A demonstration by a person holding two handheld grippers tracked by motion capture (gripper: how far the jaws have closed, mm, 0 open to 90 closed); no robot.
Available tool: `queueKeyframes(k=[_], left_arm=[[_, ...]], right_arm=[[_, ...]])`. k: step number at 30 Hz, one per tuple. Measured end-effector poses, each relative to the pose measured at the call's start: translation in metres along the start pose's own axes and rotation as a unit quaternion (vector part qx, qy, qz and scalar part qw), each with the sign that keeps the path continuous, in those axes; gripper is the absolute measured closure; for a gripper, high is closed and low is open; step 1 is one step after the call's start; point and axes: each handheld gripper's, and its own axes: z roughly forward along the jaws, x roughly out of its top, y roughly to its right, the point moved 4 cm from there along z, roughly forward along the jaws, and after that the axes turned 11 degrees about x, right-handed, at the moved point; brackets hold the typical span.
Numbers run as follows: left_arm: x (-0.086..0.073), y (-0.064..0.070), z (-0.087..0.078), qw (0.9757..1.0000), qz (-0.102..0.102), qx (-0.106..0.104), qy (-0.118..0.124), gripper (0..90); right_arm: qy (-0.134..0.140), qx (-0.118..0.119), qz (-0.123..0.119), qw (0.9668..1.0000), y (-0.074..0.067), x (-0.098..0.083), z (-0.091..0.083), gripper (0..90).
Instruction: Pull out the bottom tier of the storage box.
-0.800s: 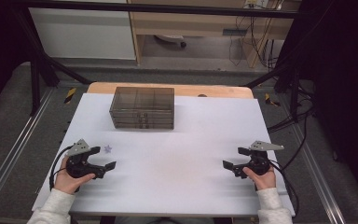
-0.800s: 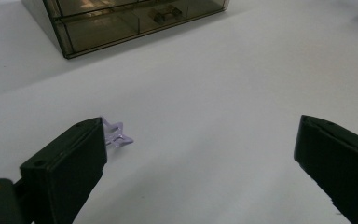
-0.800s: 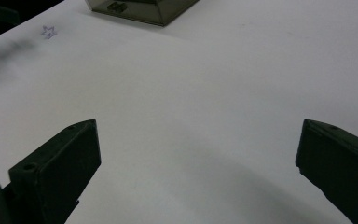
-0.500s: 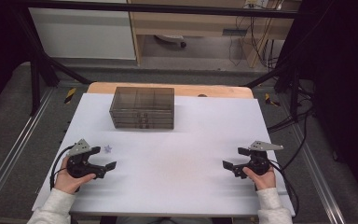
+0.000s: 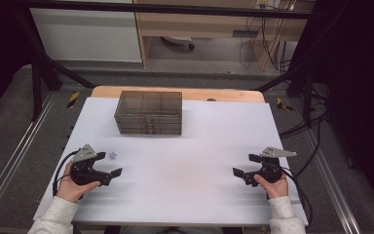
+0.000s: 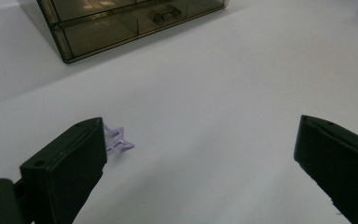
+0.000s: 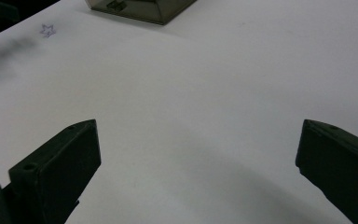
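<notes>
From above, the smoky drawer box (image 5: pixel 148 112) is sitting at the white table's (image 5: pixel 190 146) far edge; the left gripper (image 5: pixel 108 171) and right gripper (image 5: pixel 242 171) are resting nearer the person, well apart.

The left gripper view is showing jaws spread wide and empty, a small purple star (image 6: pixel 117 140) lying just beside one, nearer than the box.

The right gripper view is showing jaws gaping and empty too.

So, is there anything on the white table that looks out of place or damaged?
Nothing looks damaged or spilled. The smoky transparent plastic drawer box sits square with its drawers shut. The only stray item is a small lilac star-shaped piece lying loose beside the open left gripper.
</notes>
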Motion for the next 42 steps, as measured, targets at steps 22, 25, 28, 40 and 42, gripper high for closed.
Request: queueKeyframes(k=[22, 25, 28, 40, 42], left_arm=[[0.010, 0.005, 0.003, 0.9992, 0.038, 0.007, -0.002, 2.7], [0.011, 0.006, 0.004, 0.9990, 0.044, 0.007, -0.004, 2.7], [0.013, 0.007, 0.005, 0.9987, 0.050, 0.009, -0.006, 2.7], [0.020, 0.012, 0.011, 0.9956, 0.090, 0.021, -0.015, 2.7], [0.021, 0.013, 0.012, 0.9951, 0.095, 0.022, -0.015, 2.7]], right_arm=[[-0.003, -0.003, -0.002, 1.0000, 0.000, -0.001, 0.002, 0.5], [-0.005, -0.004, -0.003, 1.0000, 0.000, -0.001, 0.002, 0.5], [-0.006, -0.004, -0.004, 1.0000, 0.000, -0.001, 0.002, 0.5], [-0.008, -0.006, -0.003, 0.9999, 0.000, -0.002, 0.003, 0.5], [-0.009, -0.007, -0.004, 0.9999, 0.000, -0.002, 0.003, 0.5]])
